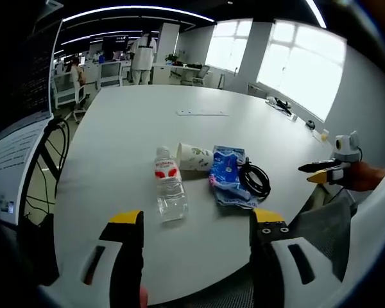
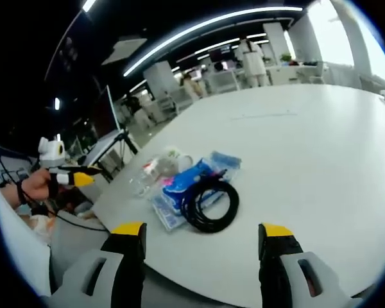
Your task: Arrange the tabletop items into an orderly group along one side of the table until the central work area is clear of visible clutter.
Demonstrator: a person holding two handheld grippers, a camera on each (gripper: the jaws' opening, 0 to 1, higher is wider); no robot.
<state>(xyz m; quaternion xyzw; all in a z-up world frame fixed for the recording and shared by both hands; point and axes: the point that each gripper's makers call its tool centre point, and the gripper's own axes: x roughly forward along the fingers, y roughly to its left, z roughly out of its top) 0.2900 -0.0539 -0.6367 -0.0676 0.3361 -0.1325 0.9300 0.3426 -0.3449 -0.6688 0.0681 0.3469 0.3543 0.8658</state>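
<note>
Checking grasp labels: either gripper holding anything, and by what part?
Nothing held. The left gripper and right gripper both have jaws open and bare; the water bottle, paper cup, blue packet and coiled black cable lie on the table.

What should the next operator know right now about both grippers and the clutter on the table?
Left gripper: open, empty, off the near edge of the white table.
Right gripper: open, empty, facing the coiled black cable.
Items: clear plastic water bottle lying flat, white paper cup on its side, blue tissue pack and the cable, bunched near the table's edge.
Done: things sit close together.
Left: line them up tidily along the edge.
</note>
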